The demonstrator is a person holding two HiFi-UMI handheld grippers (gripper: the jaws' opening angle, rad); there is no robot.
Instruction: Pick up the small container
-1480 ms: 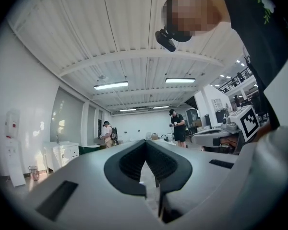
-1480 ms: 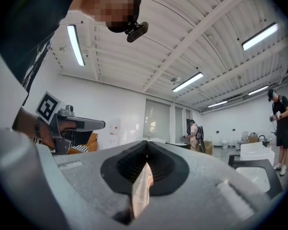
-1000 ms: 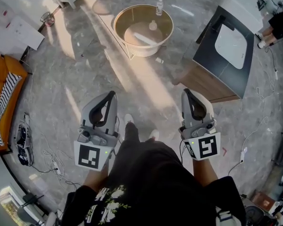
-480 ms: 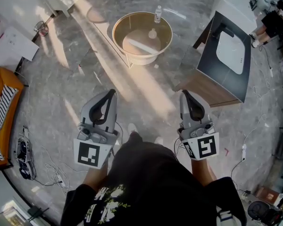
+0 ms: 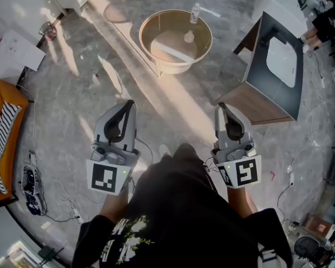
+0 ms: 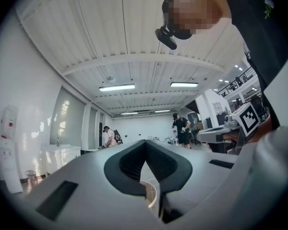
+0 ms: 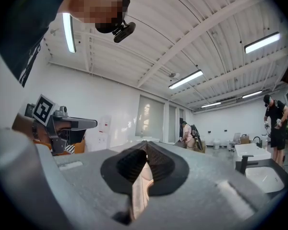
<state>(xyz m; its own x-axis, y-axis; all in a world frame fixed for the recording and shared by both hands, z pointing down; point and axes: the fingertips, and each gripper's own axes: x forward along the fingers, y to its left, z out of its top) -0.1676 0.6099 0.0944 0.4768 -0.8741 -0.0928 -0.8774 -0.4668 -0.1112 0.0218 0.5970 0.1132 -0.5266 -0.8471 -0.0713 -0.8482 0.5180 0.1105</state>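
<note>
A small white container (image 5: 188, 36) stands on a round glass-topped table (image 5: 151, 24) far ahead, with a clear bottle (image 5: 196, 13) at the table's far rim. Both grippers are held at waist height, well short of the table. My left gripper (image 5: 129, 103) points forward with its jaws together and nothing between them; the left gripper view shows its tips (image 6: 145, 142) meeting. My right gripper (image 5: 219, 106) is likewise shut and empty, its tips (image 7: 146, 143) closed in the right gripper view.
A dark cabinet with a white sink (image 5: 282, 60) stands right of the round table. An orange seat with a striped cloth (image 5: 3, 113) and loose cables (image 5: 30, 183) lie at the left. White sheets (image 5: 17, 43) sit at upper left. People stand far off (image 6: 182, 128).
The person has stepped forward and turned slightly, so the round table and sink cabinet have shifted right in the head view. Both grippers stay shut at the same height.
</note>
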